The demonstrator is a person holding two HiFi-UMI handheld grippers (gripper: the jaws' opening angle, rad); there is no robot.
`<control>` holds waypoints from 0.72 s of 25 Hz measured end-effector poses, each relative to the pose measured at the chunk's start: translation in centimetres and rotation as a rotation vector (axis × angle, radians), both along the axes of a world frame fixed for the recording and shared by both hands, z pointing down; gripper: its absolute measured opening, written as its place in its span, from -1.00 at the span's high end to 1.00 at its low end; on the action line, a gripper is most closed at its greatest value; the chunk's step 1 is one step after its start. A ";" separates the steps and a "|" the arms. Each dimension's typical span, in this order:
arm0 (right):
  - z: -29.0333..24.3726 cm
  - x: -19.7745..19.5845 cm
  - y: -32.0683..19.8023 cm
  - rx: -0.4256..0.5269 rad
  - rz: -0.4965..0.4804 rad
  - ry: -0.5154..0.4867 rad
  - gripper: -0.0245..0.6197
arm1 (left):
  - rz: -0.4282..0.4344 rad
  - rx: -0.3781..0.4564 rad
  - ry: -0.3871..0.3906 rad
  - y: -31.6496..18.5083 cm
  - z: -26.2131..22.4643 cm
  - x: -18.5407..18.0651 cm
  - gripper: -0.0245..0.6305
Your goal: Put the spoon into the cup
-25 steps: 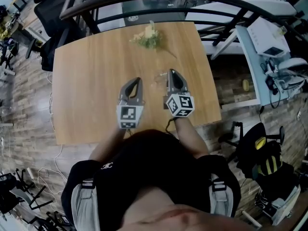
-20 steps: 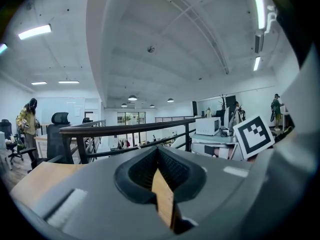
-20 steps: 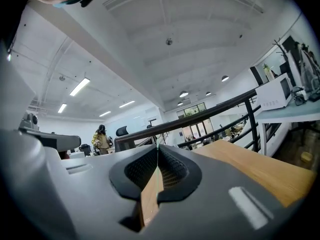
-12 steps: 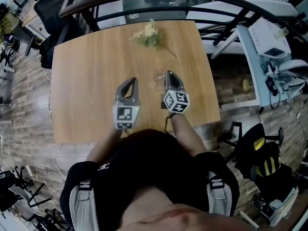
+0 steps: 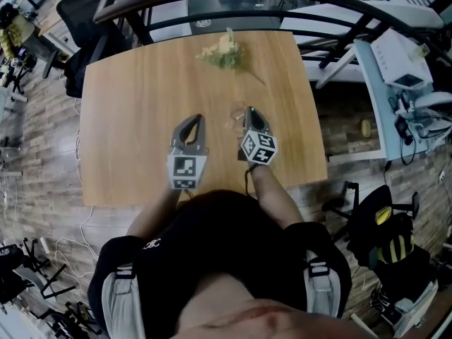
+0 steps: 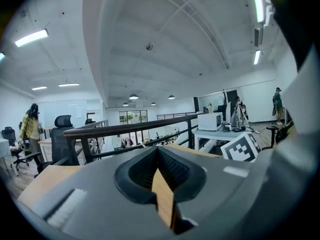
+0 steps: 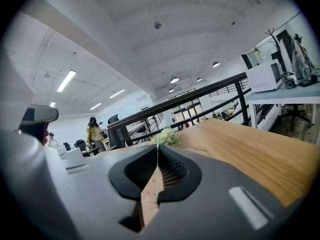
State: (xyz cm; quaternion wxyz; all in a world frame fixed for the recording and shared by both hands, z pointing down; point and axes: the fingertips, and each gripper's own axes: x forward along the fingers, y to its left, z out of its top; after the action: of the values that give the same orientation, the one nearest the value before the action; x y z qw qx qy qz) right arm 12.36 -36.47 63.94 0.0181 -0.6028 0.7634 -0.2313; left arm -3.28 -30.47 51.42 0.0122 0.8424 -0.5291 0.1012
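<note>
Currently pre-grasp: grey left gripper (image 5: 198, 118) and right gripper (image 5: 249, 110) both closed, empty, above light wooden bench (image 5: 127, 119). Spoon unseen; next, find it, open up.

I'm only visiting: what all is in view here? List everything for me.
Table: one, light wood, centre.
Flowers: one bunch, yellow-green, table's far edge.
Cup: one, clear and faint, on the table beside the right gripper's tip.
Spoon: none that I can make out.
Railing: one, black, beyond the table.
Office chair: one, black, upper left.
Desk: one, white, right of the table.
Left gripper: grey, jaws shut, over the table.
Right gripper: grey, jaws shut, over the table.
Person: black top, bottom edge.
</note>
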 end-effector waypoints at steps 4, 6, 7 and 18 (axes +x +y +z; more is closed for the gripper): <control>0.9 -0.7 0.2 -0.020 -0.012 0.022 0.90 | -0.004 -0.005 -0.004 0.1 0.1 -0.4 0.89; 1.3 -0.7 0.2 -0.032 -0.011 0.024 0.90 | -0.006 -0.006 -0.007 0.2 0.2 -0.5 0.89; 1.5 -0.7 0.2 -0.038 -0.009 0.024 0.90 | -0.007 -0.007 -0.009 0.2 0.2 -0.5 0.89; 2.4 -0.9 0.3 -0.070 -0.001 0.008 0.90 | -0.011 0.000 -0.016 0.4 0.0 -0.8 0.89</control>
State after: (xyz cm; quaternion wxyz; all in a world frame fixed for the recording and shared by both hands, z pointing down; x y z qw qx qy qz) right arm 11.49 -36.19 66.32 -0.0060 -0.6036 0.7552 -0.2554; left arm -4.06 -30.11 51.39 0.0084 0.8387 -0.5337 0.1078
